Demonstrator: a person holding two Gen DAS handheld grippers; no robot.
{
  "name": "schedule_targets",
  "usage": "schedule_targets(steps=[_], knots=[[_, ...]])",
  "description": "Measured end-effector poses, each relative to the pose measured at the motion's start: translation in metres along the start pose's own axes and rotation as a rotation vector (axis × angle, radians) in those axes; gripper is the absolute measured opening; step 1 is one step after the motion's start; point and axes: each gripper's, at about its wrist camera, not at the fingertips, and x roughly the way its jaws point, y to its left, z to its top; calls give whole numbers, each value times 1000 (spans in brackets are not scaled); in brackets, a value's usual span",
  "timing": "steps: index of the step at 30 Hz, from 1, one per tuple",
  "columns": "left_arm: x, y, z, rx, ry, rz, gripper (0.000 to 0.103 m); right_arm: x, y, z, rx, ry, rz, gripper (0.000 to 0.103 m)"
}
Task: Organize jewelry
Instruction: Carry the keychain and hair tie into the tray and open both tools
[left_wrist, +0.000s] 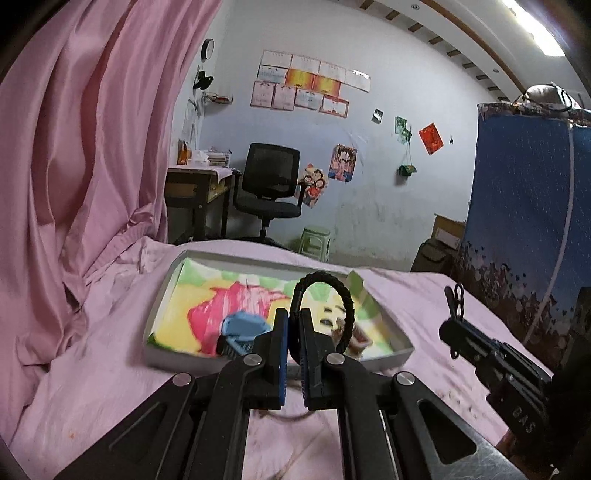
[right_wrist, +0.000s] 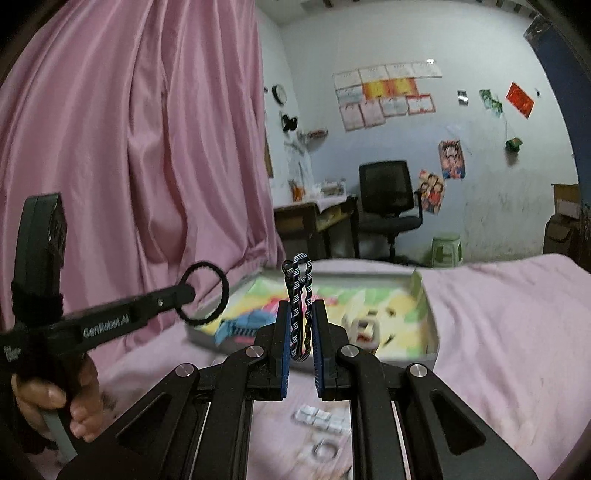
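**Both claws loaded, tray ahead**

Left wrist: the left claw (left_wrist: 293, 332) is clenched on a black hair tie (left_wrist: 325, 306), with the tray (left_wrist: 388, 360) at 12 o'clock; lower it well inside before releasing.

Right wrist: the right claw (right_wrist: 300, 332) grips a striped clip (right_wrist: 297, 306) above the tray's near rim; carry it further in before letting go.

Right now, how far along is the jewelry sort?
Done: a blue comb-like clip and a small square item already lie in the shallow grey tray with colourful lining. In hand: left gripper holds a black braided ring; right gripper holds a black-and-white striped wavy clip. Left: a white blister strip and a silvery ring on the pink sheet.
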Motion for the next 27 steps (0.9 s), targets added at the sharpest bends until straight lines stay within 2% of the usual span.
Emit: schedule_targets(steps=[7, 14, 20, 24, 27], knots=[[31, -15, 3, 61, -34, 43, 6, 32, -20, 19, -6, -57, -36, 10], [68, -20, 4, 50, 4, 65, 6, 66, -42, 9, 40, -10, -61, 10], [106, -19, 0, 28, 125, 79, 6, 95, -55, -6, 86, 88, -68, 10], [127, -16, -11, 16, 222, 89, 6, 110, -62, -18, 109, 168, -96, 10], [135, -18, -19, 34, 261, 95, 6, 121, -68, -29, 140, 237, -125, 10]])
